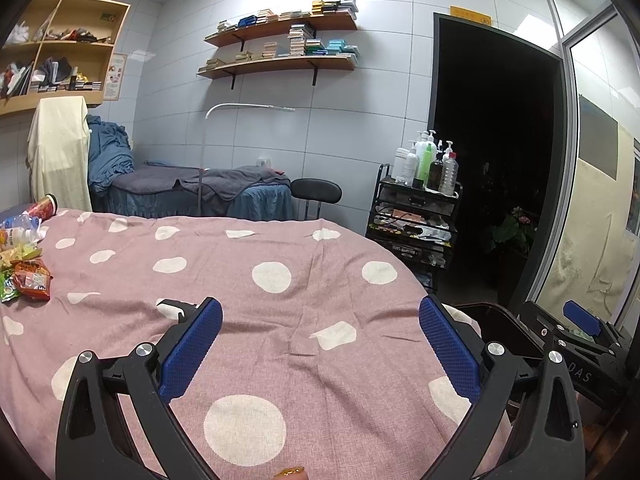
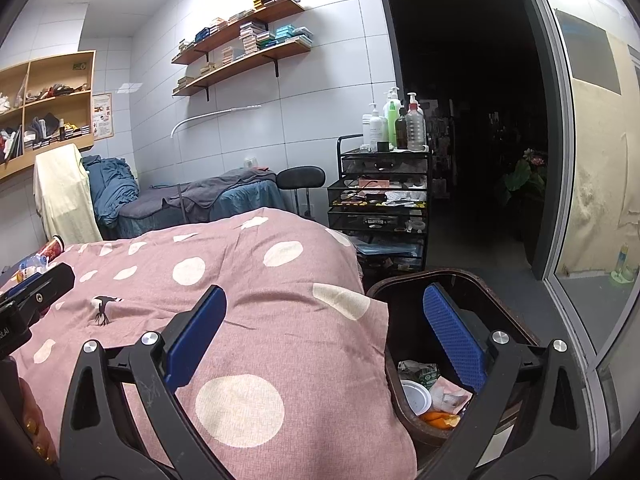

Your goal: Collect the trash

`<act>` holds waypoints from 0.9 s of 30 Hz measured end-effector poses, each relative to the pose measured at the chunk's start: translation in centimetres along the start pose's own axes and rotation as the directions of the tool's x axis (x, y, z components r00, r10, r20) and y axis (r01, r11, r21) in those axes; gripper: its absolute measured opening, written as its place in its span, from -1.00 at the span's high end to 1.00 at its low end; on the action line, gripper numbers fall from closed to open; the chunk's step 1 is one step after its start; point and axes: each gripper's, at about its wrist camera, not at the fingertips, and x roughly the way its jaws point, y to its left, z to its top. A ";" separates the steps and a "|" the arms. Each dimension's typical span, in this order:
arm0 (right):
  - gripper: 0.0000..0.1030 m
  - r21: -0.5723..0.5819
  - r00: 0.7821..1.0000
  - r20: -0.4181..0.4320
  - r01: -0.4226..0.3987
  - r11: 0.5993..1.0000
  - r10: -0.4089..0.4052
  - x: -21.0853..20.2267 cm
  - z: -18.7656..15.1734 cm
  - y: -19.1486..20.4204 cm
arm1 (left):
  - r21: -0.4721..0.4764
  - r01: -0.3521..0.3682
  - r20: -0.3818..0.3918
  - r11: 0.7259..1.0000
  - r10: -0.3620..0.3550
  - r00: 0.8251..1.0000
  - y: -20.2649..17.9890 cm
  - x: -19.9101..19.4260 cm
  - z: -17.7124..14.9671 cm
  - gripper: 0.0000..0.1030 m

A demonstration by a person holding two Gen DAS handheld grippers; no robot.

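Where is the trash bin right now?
The trash bin stands on the floor at the right edge of the polka-dot bed cover, low in the right wrist view, right under the open right gripper, with some rubbish already inside.

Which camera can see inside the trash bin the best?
The right wrist view. It looks down into the trash bin past the open right gripper, showing a white cup, wrappers and orange peel inside. The left wrist view shows only a dark part of the bin beside the bed, none of its contents.
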 end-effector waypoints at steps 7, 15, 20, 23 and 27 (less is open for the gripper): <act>-0.89 0.004 1.000 -0.004 -0.001 1.000 0.001 0.2 0.0 -0.2 | -0.003 0.001 0.000 1.000 -0.001 1.000 0.0 0.0 0.0 -0.90; -0.89 0.011 1.000 -0.009 0.001 1.000 -0.001 0.2 -0.3 -0.2 | -0.003 0.000 -0.005 1.000 0.000 1.000 0.1 0.0 -0.1 -0.90; -0.89 0.012 1.000 -0.013 0.003 1.000 -0.003 0.2 -0.1 -0.3 | 0.004 -0.006 -0.004 1.000 0.006 1.000 0.0 -0.2 -0.3 -0.90; -0.89 0.014 1.000 -0.013 0.003 1.000 -0.003 0.2 -0.1 -0.4 | 0.002 -0.002 -0.008 1.000 0.002 1.000 0.0 -0.2 -0.3 -0.90; -0.89 0.013 1.000 -0.014 0.003 1.000 -0.003 0.3 0.0 -0.4 | 0.004 -0.007 -0.008 1.000 0.007 1.000 -0.1 -0.1 -0.2 -0.90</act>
